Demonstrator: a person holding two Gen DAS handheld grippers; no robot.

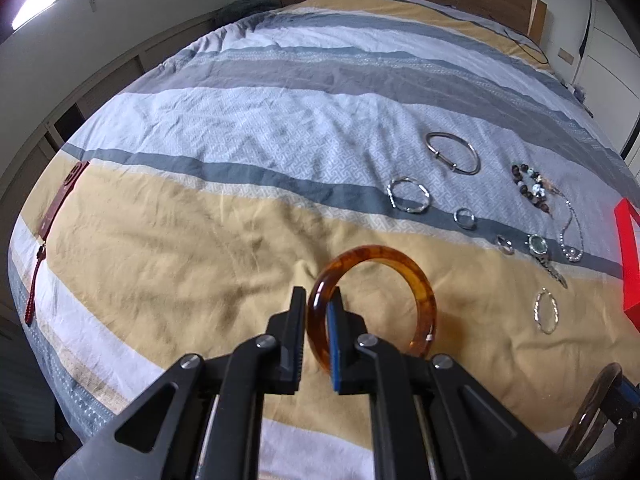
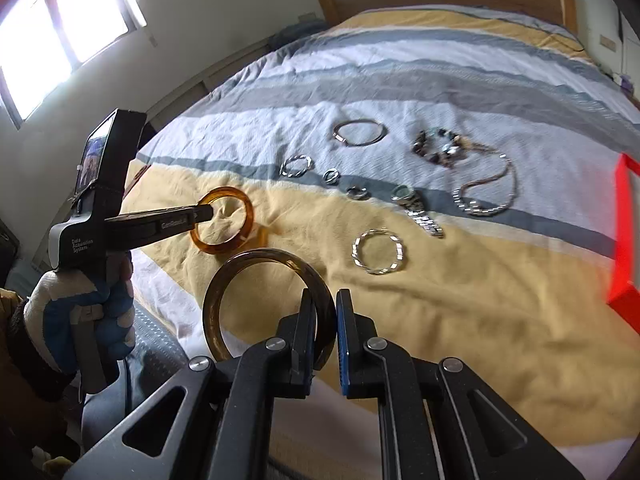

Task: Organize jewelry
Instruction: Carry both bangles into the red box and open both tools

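My left gripper is shut on the rim of an amber bangle, which stands on edge just above the yellow stripe of the bedspread. From the right wrist view, that same left gripper holds the amber bangle at the left, in a gloved hand. My right gripper is shut on a dark brown translucent bangle, lifted off the cover near the bed's front edge. That dark bangle shows at the bottom right corner of the left wrist view.
On the bedspread lie a steel bangle, a twisted silver bangle, two small rings, a watch, a bead bracelet, a chain necklace and a silver link bracelet. A red box stands at the right edge.
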